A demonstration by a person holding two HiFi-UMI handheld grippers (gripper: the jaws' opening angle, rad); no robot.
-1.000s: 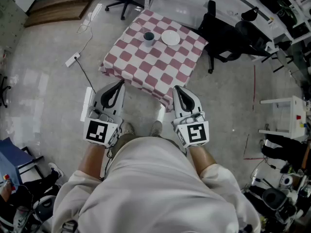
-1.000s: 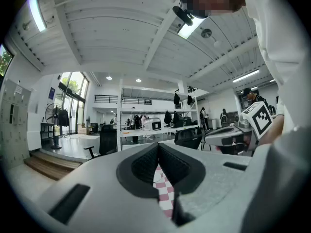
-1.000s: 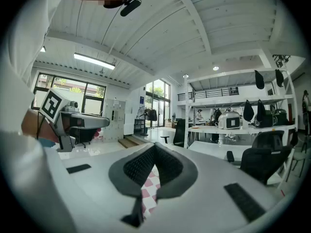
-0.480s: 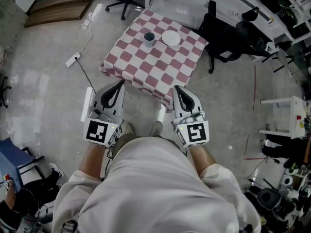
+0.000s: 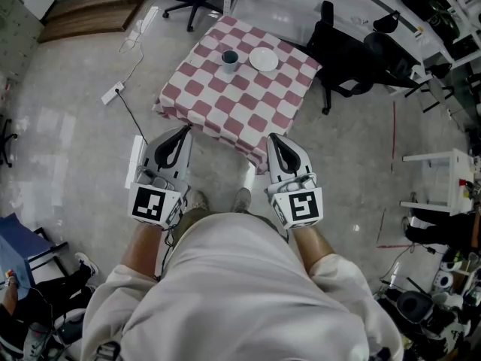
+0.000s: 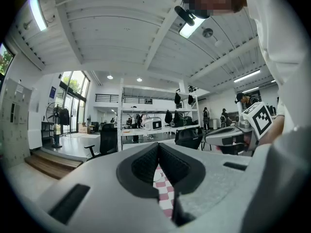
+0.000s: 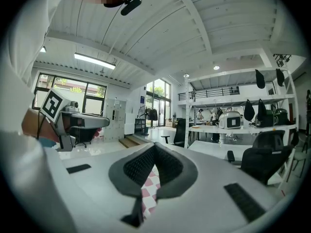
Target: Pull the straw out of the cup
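Well short of the checkered surface (image 5: 242,105), the left tool (image 5: 185,131) and right tool (image 5: 273,139) are closed tight, empty; reaching unopened could tip the cup (image 5: 230,59).

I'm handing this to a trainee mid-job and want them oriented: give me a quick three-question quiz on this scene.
1. Pick one: what lies beside the cup on the checked table? A white plate; B bowl; C bottle.
2. Fill in: the left hand-held gripper and right hand-held gripper both have jaws ___.
3. True or false: the left hand-held gripper grips the cup.
Key: 1 A; 2 shut; 3 false.
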